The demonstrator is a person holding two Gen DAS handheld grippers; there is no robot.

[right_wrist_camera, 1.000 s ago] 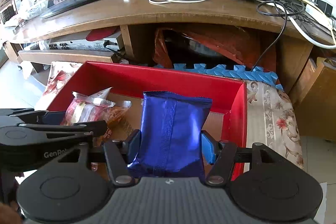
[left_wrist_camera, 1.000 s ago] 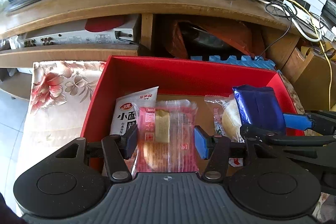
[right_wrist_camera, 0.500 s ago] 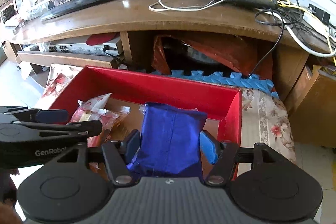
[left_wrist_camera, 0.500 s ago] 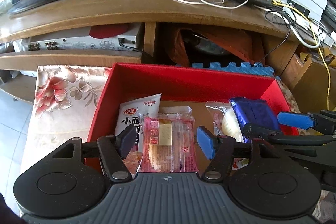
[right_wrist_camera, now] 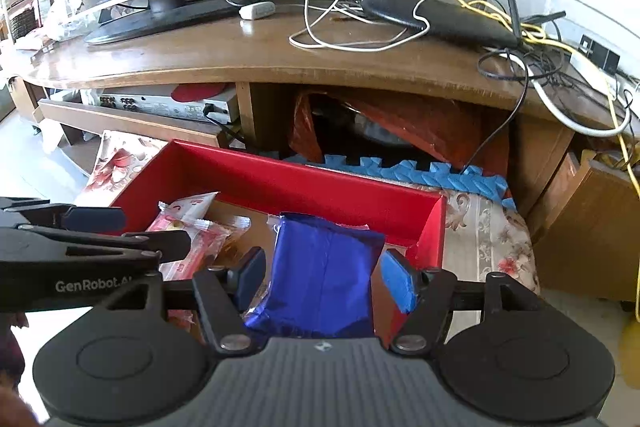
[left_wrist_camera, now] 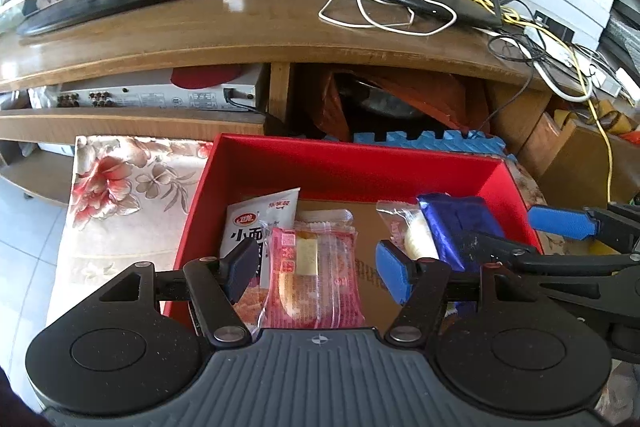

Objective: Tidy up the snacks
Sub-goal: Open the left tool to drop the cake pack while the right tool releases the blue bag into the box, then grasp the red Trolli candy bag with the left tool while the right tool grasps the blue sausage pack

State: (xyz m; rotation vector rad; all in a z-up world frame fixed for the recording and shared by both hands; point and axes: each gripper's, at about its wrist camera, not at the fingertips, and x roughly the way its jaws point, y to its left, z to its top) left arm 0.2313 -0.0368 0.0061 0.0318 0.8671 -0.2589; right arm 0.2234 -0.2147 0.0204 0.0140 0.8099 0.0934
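A: Both grippers are over the red box point(left_wrist_camera: 352, 163) now. The left gripper point(left_wrist_camera: 316, 267) has its jaws parted, with clear gaps either side of the pink packet point(left_wrist_camera: 314, 267), which lies flat on the box floor beside the white packet point(left_wrist_camera: 256, 219).

B: And the right gripper point(right_wrist_camera: 324, 275)? Its jaws have just been opening, and the blue packet point(right_wrist_camera: 324, 267) sits between them with daylight on both sides, so it reads as let go. The packet rests in the box's right half, close to the right wall and next to a clear-wrapped bun point(left_wrist_camera: 414, 239).

A: So the step looks like release and withdraw. Best done by pulling each gripper straight back and up, keeping the fingers point(right_wrist_camera: 398, 281) off the wrapper edges so nothing gets dragged out.

B: Mind the red wall on the right too; that blue pad is just beside it.

A: Compared with a second ago, the left jaws were pinching the pink packet, and now they have just opened off it.

B: Same on the right: the pads were pressed into the blue packet then, and it stood taller in the view. Now it sits lower, settled in the box.
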